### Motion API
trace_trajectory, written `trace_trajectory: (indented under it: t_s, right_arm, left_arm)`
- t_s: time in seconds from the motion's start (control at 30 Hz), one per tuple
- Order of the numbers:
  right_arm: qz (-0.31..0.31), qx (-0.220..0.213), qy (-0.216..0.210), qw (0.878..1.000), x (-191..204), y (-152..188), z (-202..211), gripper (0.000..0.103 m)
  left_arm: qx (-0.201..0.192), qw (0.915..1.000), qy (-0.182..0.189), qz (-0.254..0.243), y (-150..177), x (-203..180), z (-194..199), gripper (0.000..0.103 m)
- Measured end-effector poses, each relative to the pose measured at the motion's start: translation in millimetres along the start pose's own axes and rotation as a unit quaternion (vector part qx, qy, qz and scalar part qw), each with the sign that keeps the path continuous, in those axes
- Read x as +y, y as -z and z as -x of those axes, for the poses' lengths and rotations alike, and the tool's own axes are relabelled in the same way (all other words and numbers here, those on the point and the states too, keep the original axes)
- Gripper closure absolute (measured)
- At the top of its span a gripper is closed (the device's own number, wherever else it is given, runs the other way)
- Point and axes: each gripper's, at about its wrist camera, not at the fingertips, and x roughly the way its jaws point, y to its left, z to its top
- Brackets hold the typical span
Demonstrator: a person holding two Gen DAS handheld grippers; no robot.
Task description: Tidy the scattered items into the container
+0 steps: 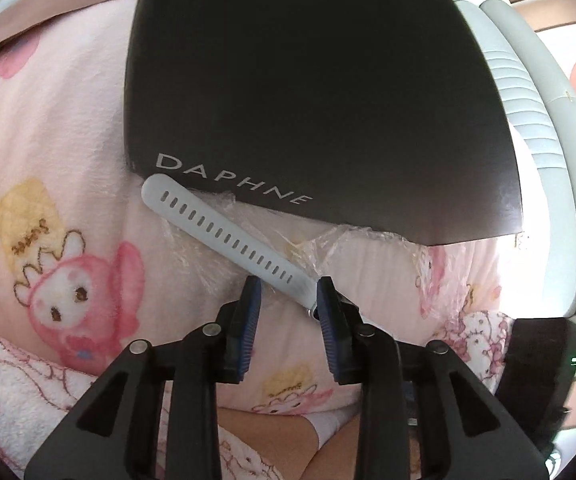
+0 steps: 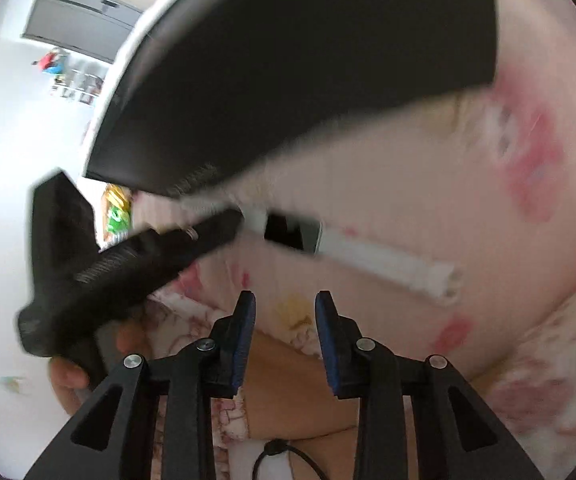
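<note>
Parted left gripper (image 1: 289,294) over pink blanket (image 1: 68,152)

both wrist cameras look steeply down along their fingers, close over a pink blanket (image 1: 68,128); both share the black box (image 1: 307,100) and pale strap (image 1: 224,236).

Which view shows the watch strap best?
The left wrist view: the pale strap lies sharp on the pink blanket, its row of slots clear, one end by the black box. The right wrist view is motion-blurred; it shows only a smeared pale band, likely the same strap.
</note>
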Motion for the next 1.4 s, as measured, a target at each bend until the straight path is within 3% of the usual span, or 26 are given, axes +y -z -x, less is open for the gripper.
trace_trajectory:
  t_s: [0.1, 0.23, 0.37, 0.5, 0.63, 0.83, 0.9, 1.07, 1.23, 1.3, 1.33, 1.4]
  right_arm:
    - [-0.025, -0.018, 0.005, 1.0, -12, -5, -12, 0.076]
    - [-0.069, -0.075, 0.012, 0.995, -29, -13, -4, 0.076]
    - [-0.061, -0.117, 0.04, 0.99, -25, -17, 6, 0.076]
    - [-0.066, -0.071, 0.029, 0.995, -23, -8, -9, 0.074]
    - [-0.08, -0.09, 0.019, 0.993, -24, -10, -10, 0.074]
    - [-0.097, -0.131, 0.023, 0.986, -27, -18, -8, 0.074]
    - [-0.099, -0.143, 0.028, 0.984, -25, -16, -2, 0.074]
    - [-0.091, -0.127, 0.032, 0.987, -23, -11, -9, 0.074]
    - [-0.116, -0.15, 0.007, 0.982, -28, -15, -14, 0.074]
    - [-0.108, -0.158, 0.007, 0.982, -24, -14, -17, 0.074]
    - [-0.099, -0.159, 0.01, 0.982, -21, -13, -18, 0.074]
    - [-0.076, -0.161, 0.019, 0.984, -11, -11, -20, 0.087]
  left_arm:
    - [0.003, 0.9999, -0.012, -0.004, -5, -5, -3, 0.073]
    - [0.003, 1.0, -0.001, -0.003, -4, -3, 1, 0.067]
    - [-0.029, 0.9995, 0.006, 0.009, -5, 0, 14, 0.067]
    - [-0.052, 0.9983, -0.011, 0.023, -3, 8, 25, 0.066]
    - [-0.032, 0.9986, -0.042, 0.009, -6, 5, 17, 0.064]
    - [-0.011, 0.9998, -0.006, 0.013, -7, 8, 19, 0.06]
    - [0.005, 0.9996, 0.025, 0.012, -2, -3, 15, 0.061]
    - [0.029, 0.9968, 0.066, 0.034, -2, -2, 8, 0.061]
    - [0.014, 0.9976, 0.021, 0.065, -5, 1, -3, 0.061]
    - [-0.004, 0.9974, 0.017, 0.07, -5, 2, -2, 0.064]
    - [-0.012, 0.9976, 0.012, 0.067, -4, 2, 0, 0.073]
    - [-0.028, 0.9983, 0.009, 0.051, -1, 1, 8, 0.085]
